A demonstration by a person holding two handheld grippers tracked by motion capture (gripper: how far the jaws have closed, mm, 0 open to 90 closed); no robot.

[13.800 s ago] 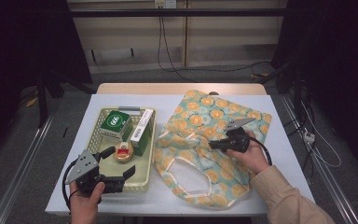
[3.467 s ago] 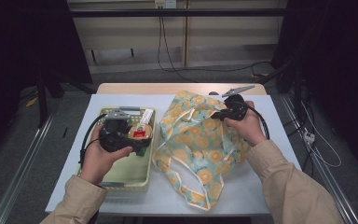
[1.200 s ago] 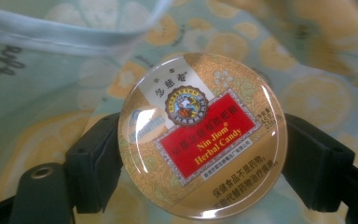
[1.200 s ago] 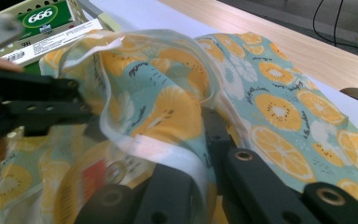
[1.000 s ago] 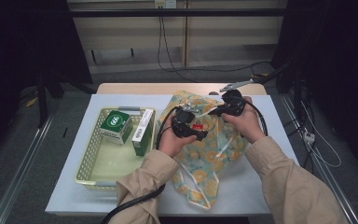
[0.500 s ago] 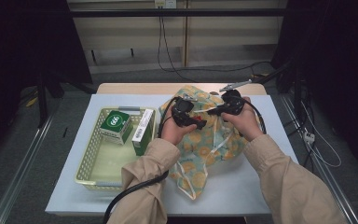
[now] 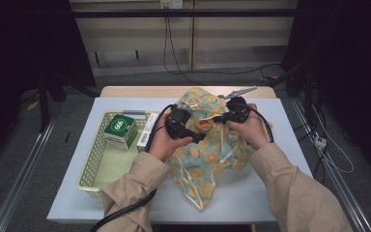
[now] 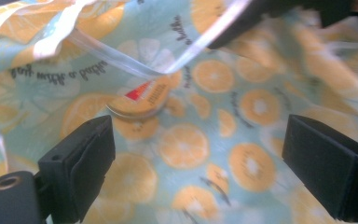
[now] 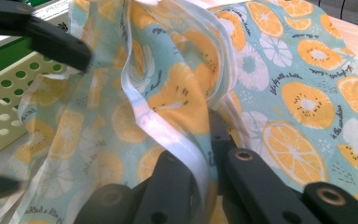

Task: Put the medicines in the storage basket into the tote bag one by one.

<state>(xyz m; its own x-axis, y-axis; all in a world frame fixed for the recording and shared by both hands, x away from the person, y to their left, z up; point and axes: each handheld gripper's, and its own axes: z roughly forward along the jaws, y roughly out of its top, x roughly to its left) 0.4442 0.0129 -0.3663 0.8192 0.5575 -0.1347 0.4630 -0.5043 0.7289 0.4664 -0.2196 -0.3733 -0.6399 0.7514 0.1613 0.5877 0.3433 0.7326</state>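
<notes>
A cloth bag (image 7: 207, 150) printed with orange slices lies mid-table with its mouth held up. My right gripper (image 7: 223, 116) is shut on the bag's white-trimmed rim (image 9: 193, 154), and its jaws (image 9: 205, 149) pinch the fabric. My left gripper (image 7: 196, 133) hovers at the bag's mouth. Its jaws have just been opening and now stand wide open (image 8: 196, 149) with nothing between them. Beyond them, a round flat tin (image 8: 139, 99) with a red label lies inside the bag on the fabric.
A pale yellow perforated basket (image 7: 92, 164) sits at the left of the white table (image 7: 280, 193). It holds a green box (image 7: 119, 128) and a narrow white-and-green box (image 7: 146, 135). The left gripper's cable (image 7: 121, 215) trails off the front edge.
The left gripper has opened and drawn back up and to the left from inside the bag's mouth, leaving the round tin in the bag. The right gripper has stayed shut on the rim.
</notes>
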